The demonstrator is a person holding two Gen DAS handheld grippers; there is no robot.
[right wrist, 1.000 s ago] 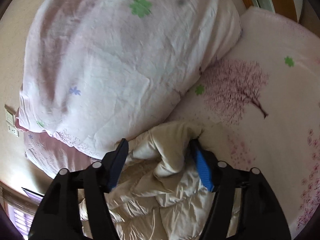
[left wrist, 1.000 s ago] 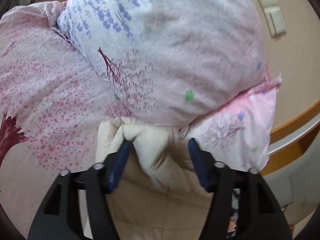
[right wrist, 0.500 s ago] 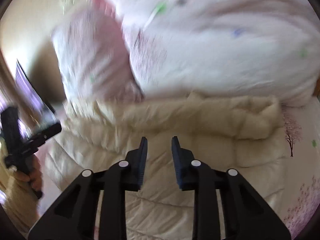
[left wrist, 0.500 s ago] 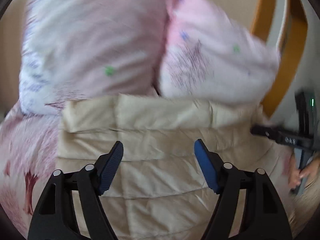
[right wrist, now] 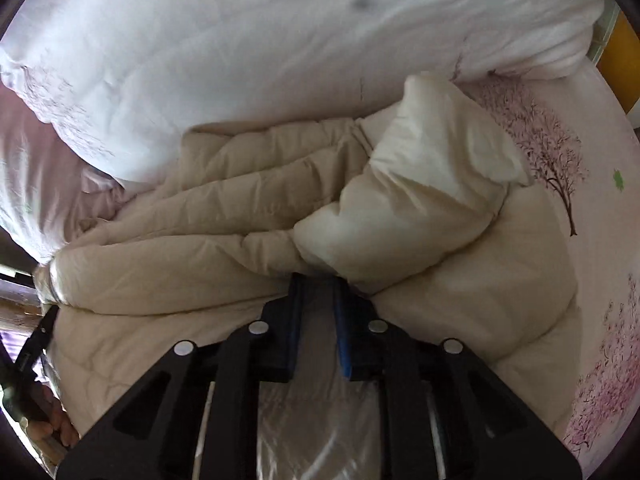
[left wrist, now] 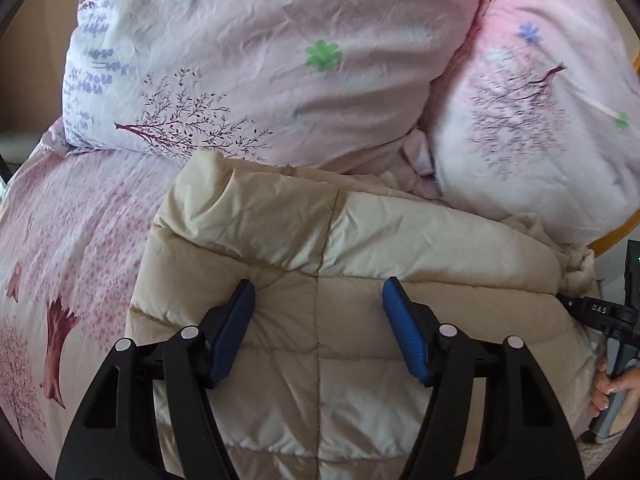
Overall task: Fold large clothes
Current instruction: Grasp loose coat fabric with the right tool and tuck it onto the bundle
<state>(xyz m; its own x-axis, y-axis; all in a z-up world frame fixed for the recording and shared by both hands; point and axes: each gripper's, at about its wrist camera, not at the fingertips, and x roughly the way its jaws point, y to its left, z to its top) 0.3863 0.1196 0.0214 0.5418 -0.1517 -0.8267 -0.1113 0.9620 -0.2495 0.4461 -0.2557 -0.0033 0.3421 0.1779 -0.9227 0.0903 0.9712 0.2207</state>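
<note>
A cream quilted puffer jacket [left wrist: 360, 280] lies folded on a pink floral bed sheet [left wrist: 72, 232]. My left gripper [left wrist: 318, 294] is open and empty, its blue pads just above the jacket's quilted panel. In the right wrist view the jacket [right wrist: 200, 240] lies bunched with one sleeve [right wrist: 420, 200] folded across it. My right gripper [right wrist: 318, 284] has its jaws nearly together right at the sleeve's end; whether fabric is pinched between them is hidden.
Two pink floral pillows [left wrist: 260, 60] [left wrist: 540, 128] lie behind the jacket, a large pale one [right wrist: 280, 40] in the right view. The other hand-held gripper and a hand [left wrist: 612, 352] show at the right edge. A wooden bed frame [left wrist: 612, 236] runs behind.
Both grippers let go of the jacket corners and pulled back. The left stayed open over the folded panel; the right closed its jaws and moved to the folded sleeve.
</note>
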